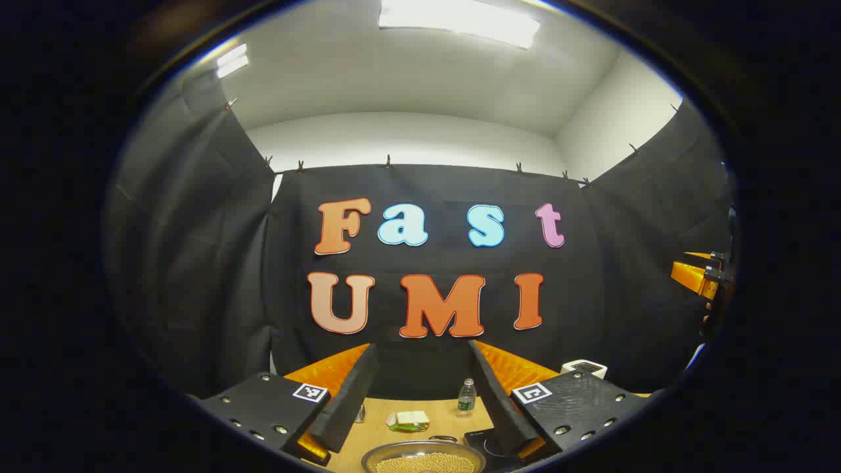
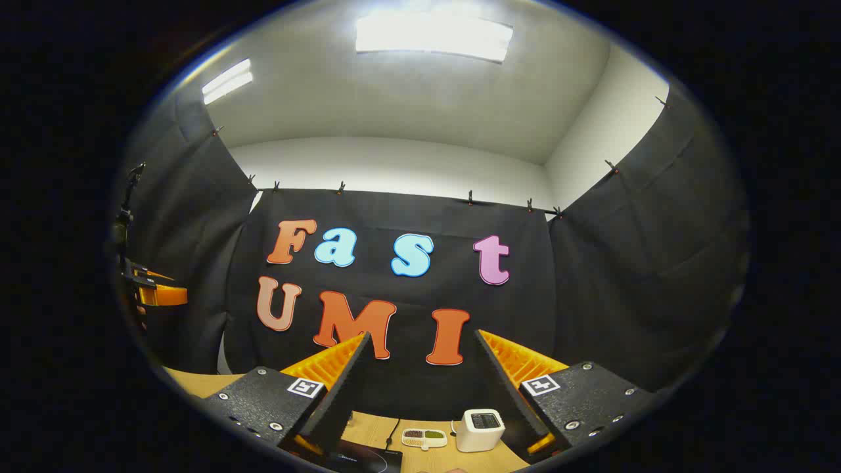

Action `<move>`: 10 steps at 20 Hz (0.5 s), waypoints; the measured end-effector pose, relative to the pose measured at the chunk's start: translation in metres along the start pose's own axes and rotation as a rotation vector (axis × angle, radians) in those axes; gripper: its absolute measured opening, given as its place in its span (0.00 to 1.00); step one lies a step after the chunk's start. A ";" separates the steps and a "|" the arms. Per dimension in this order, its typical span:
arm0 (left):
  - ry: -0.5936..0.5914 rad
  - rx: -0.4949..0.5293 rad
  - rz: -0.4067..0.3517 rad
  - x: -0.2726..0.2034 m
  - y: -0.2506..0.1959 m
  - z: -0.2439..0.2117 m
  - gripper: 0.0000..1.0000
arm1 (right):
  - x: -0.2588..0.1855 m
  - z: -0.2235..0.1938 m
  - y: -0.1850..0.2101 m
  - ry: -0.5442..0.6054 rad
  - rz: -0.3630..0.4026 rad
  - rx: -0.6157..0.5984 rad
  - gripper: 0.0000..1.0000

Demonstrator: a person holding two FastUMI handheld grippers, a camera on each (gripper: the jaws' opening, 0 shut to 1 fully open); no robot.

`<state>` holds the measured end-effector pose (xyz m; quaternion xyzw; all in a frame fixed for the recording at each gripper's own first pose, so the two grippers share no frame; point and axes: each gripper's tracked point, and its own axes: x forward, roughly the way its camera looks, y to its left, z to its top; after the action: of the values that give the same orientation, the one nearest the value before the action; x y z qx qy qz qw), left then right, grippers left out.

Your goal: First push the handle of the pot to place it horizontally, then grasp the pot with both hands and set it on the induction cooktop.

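Note:
The pot (image 1: 424, 460) is a shallow metal pan holding pale yellow grains, low in the left gripper view, just below and between my fingers. A small dark piece (image 1: 444, 438) sits at its far rim; I cannot tell if it is the handle. The black induction cooktop (image 1: 487, 444) lies right of the pot, and its corner (image 2: 365, 458) shows in the right gripper view. My left gripper (image 1: 422, 348) is open, raised above the table, holding nothing. My right gripper (image 2: 422, 338) is open and holds nothing; it also appears far right (image 1: 698, 276).
On the wooden table (image 1: 378, 424) stand a small water bottle (image 1: 466, 397), a green-and-white sponge (image 1: 409, 420) and a white box-shaped device (image 2: 481, 430). A small divided dish (image 2: 425, 437) and a black cable (image 2: 393, 430) lie beside the device. Black cloth walls enclose the booth.

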<state>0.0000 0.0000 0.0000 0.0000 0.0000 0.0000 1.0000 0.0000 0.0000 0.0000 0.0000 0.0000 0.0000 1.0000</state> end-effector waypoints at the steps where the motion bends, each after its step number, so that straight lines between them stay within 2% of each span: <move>1: -0.004 0.008 0.004 -0.001 0.000 -0.001 0.87 | 0.000 -0.001 0.001 -0.002 0.001 -0.001 0.94; 10: -0.035 0.014 0.025 -0.003 0.006 0.004 0.86 | 0.000 -0.007 0.008 0.008 0.043 0.013 0.94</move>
<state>-0.0033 0.0064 0.0042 0.0071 -0.0175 0.0124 0.9997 0.0000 0.0082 -0.0072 0.0065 0.0042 0.0215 0.9997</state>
